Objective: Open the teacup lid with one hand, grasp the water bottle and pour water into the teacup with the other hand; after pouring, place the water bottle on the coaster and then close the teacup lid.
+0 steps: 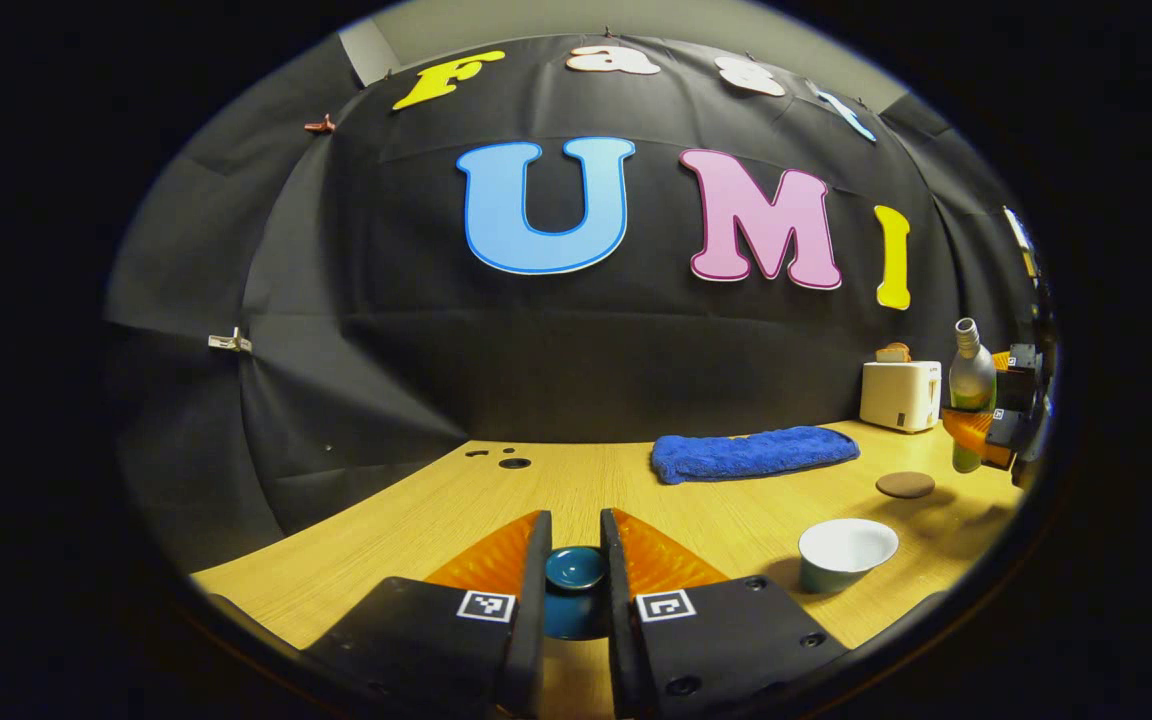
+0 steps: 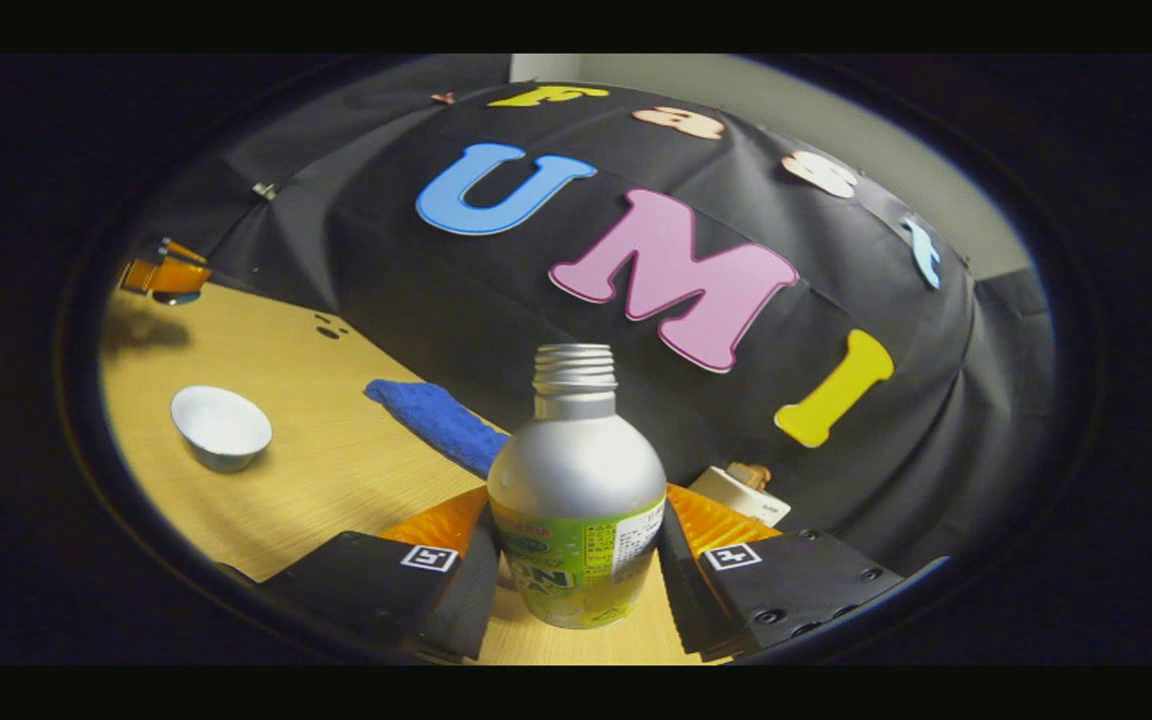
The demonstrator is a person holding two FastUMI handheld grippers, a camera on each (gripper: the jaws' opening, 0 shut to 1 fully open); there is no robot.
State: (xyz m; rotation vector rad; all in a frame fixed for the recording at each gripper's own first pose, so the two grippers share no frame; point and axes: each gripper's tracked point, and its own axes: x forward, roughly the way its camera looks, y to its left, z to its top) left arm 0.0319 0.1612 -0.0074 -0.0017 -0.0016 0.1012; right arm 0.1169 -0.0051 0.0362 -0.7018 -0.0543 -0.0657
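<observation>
My left gripper [image 1: 574,528] is shut on the knob of the teal teacup lid [image 1: 574,570], held low over the table to the left of the cup. The teacup [image 1: 846,555] [image 2: 221,425] stands uncovered, its white inside showing. My right gripper [image 2: 576,522] is shut on the body of the silver and green water bottle [image 2: 576,470], whose threaded neck has no cap. In the left gripper view the bottle [image 1: 971,385] stands nearly upright at the far right in the right gripper [image 1: 986,432], just beyond the round brown coaster [image 1: 904,485]. The left gripper [image 2: 166,275] shows far left in the right gripper view.
A folded blue towel [image 1: 751,452] [image 2: 436,420] lies near the back of the wooden table [image 1: 576,485]. A white toaster [image 1: 899,393] [image 2: 741,490] with toast in it stands at the back right. Small dark holes [image 1: 514,462] mark the tabletop at the back left.
</observation>
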